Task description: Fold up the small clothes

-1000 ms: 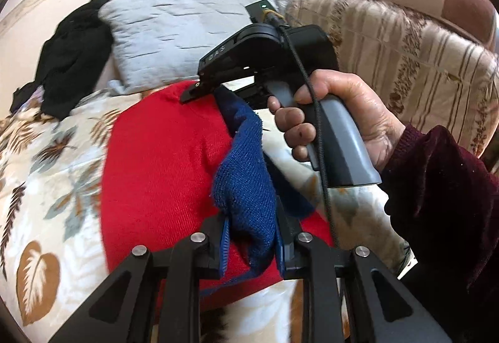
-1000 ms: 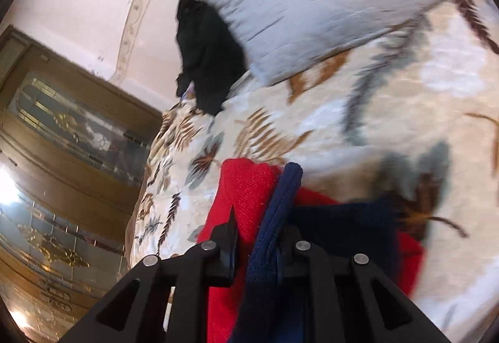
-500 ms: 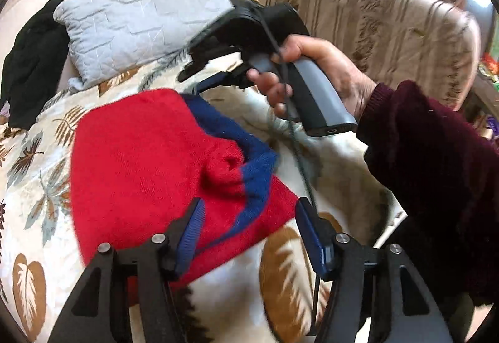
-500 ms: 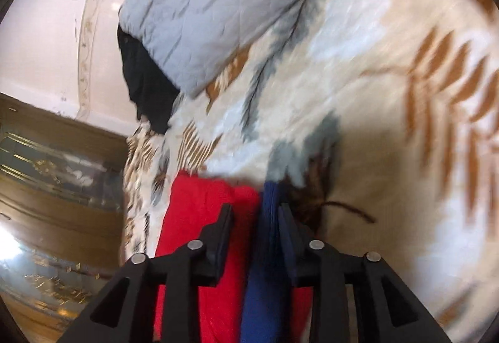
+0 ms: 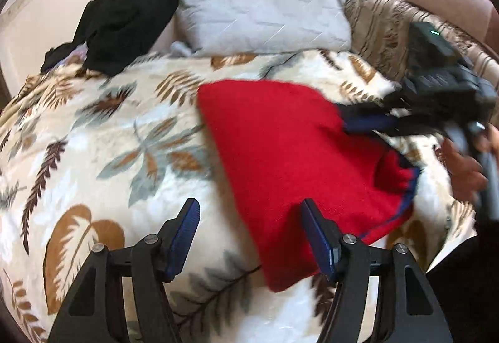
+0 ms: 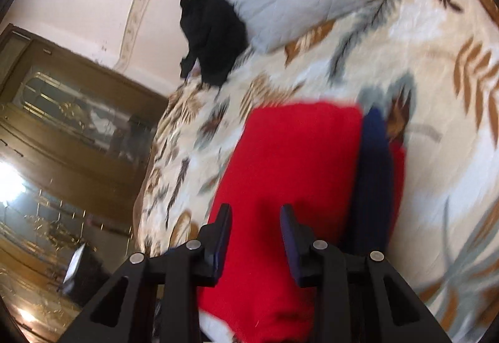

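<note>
The left wrist camera sits just behind the left gripper (image 5: pixel 249 234) and looks forward and down along its fingers, close over the bed (image 5: pixel 93 156). The right wrist camera sits behind the right gripper (image 6: pixel 255 234) in the same way, also close. Both views share the red garment (image 5: pixel 280 156) ahead of the gripper, the grey pillow (image 5: pixel 259 9) and the black cloth (image 5: pixel 124 15) far beyond it.
</note>
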The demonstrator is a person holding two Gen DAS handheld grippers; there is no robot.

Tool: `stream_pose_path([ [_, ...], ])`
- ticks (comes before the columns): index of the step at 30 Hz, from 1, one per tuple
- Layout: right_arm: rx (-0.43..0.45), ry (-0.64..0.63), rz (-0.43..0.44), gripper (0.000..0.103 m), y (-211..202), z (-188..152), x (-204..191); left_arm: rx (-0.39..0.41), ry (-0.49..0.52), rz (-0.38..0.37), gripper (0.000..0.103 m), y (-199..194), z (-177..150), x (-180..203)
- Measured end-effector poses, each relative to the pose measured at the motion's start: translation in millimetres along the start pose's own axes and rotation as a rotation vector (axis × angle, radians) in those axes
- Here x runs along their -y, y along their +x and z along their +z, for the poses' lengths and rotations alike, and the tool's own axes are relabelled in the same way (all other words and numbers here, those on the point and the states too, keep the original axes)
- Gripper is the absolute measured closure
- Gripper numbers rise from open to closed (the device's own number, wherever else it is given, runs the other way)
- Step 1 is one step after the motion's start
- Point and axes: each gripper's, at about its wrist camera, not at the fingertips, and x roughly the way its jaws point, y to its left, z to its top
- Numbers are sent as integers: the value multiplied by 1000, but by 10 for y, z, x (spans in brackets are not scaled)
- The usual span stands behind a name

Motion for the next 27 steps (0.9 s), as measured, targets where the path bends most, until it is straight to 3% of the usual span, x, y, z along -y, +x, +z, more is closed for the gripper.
stream_pose_path([
  [3, -61, 11, -72, 67, 36, -291, 7, -12, 4, 8, 35, 50, -12, 43],
  [9, -47, -43, -265, 69, -157, -786, -19, -9, 51, 61, 35, 43, -77, 164],
  [14, -73, -64, -341, 71, -222, -1008, 75, -8, 61, 61, 35, 43, -61, 155],
  [19, -97, -70, -369, 71, -321, -844, -69, 2, 70, 73, 35, 31, -60, 148],
  [23, 2, -46, -337, 68, -375, -390, -174, 4, 72, 74, 35, 29, -59, 152],
  [27, 69, -17, -339, 68, -173, 91, -145, 7, 85, 78, 35, 37, -60, 163],
])
